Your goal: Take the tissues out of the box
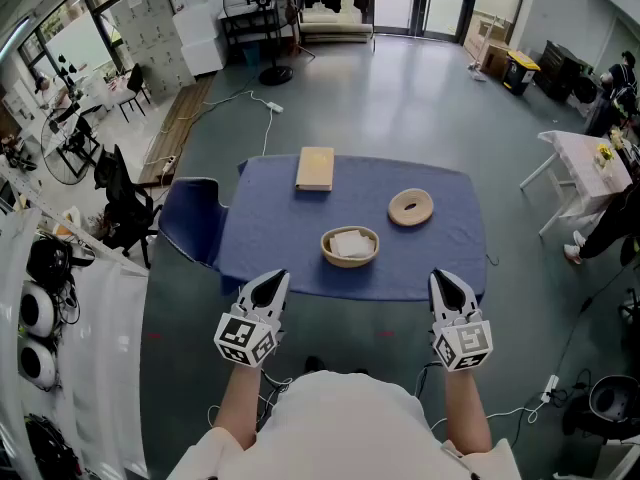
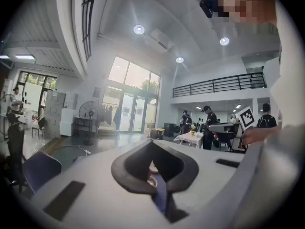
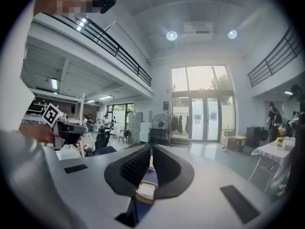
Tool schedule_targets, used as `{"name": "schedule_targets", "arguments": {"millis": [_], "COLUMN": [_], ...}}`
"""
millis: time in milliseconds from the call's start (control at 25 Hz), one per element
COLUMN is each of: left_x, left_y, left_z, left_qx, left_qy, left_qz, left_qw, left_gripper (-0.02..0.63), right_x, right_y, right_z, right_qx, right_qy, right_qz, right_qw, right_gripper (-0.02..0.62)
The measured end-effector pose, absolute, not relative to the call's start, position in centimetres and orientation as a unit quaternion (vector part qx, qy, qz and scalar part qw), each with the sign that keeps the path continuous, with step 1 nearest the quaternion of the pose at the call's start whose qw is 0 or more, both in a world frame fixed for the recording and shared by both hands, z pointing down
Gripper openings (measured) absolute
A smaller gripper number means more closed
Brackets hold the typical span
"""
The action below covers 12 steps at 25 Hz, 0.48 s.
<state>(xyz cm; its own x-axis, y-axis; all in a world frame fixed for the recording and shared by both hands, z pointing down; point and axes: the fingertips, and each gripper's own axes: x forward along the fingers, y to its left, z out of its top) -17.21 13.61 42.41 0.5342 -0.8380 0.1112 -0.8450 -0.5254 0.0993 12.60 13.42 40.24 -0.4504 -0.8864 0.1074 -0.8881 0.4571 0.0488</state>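
Note:
A flat tan tissue box [image 1: 315,168] lies at the far side of the blue-clothed table [image 1: 440,263]. A wicker bowl [image 1: 350,246] with white tissue in it stands nearer the front edge. It also peeps through under the jaws in the right gripper view [image 3: 145,191]. My left gripper [image 1: 272,280] hovers short of the table's front left edge, jaws together and empty. My right gripper [image 1: 445,280] hangs level at the front right, jaws also together with nothing in them. Both point roughly level toward the table.
A round wooden ring [image 1: 410,207] lies right of the bowl. A blue chair [image 1: 190,218] stands against the table's left side. A white table [image 1: 585,158] is at the far right, and cables run over the grey floor. People stand in the background.

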Motion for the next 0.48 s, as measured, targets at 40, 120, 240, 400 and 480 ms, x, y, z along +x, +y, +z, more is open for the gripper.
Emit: {"name": "schedule_targets", "arguments": {"millis": [40,120,240,400,480], "left_x": [-17.15,-17.07,-17.09,-16.89,-16.80], "left_y": [13.57,13.52,13.50,13.41,13.33], "left_z": [42.36,42.34,42.46,42.43,42.45], "left_qx": [0.873,0.874,0.874,0.874,0.874], "left_qy": [-0.482,-0.481,-0.480,-0.480,-0.480], "left_qz": [0.025,0.025,0.025,0.025,0.024], "left_qw": [0.070,0.070,0.070,0.072,0.073], "left_gripper": [0.008,0.008,0.008,0.008,0.008], "right_x": [12.59,12.53,12.29,12.27,12.29], "right_y": [13.38,13.32,13.29,13.16,13.06], "right_z": [40.21,40.20,40.28,40.14,40.18], "right_qx": [0.520,0.520,0.519,0.516,0.515], "right_qy": [-0.852,-0.852,-0.853,-0.855,-0.855], "right_qz": [0.007,0.007,0.006,0.005,0.005], "right_qw": [0.059,0.059,0.059,0.060,0.060], "right_gripper": [0.040,0.040,0.040,0.040,0.040]}}
